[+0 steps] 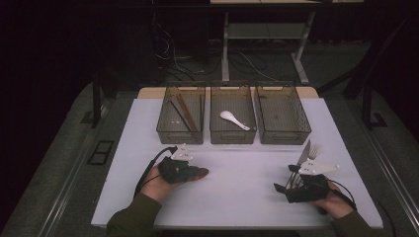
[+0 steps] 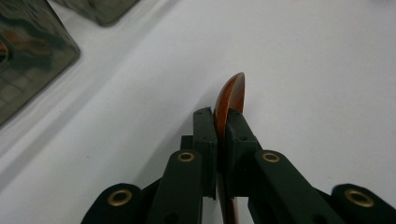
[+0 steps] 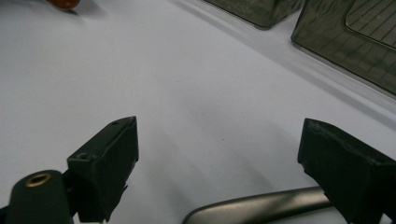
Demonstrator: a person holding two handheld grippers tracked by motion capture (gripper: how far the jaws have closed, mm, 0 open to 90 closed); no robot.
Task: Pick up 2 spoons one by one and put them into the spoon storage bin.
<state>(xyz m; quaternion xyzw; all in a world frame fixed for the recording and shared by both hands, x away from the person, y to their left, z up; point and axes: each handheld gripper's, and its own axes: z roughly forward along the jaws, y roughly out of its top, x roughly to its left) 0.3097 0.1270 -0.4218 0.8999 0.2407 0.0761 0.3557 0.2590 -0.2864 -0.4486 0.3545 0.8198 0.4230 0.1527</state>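
Pinching wooden spoon (image 2: 229, 100) edge-on btwn left hand-held gripper (image 2: 223, 122) pads.

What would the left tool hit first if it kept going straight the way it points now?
Probably nothing soon. The left tool, shut on the brown wooden spoon, points across bare white table. The bins sit off to one side; depth is unclear.
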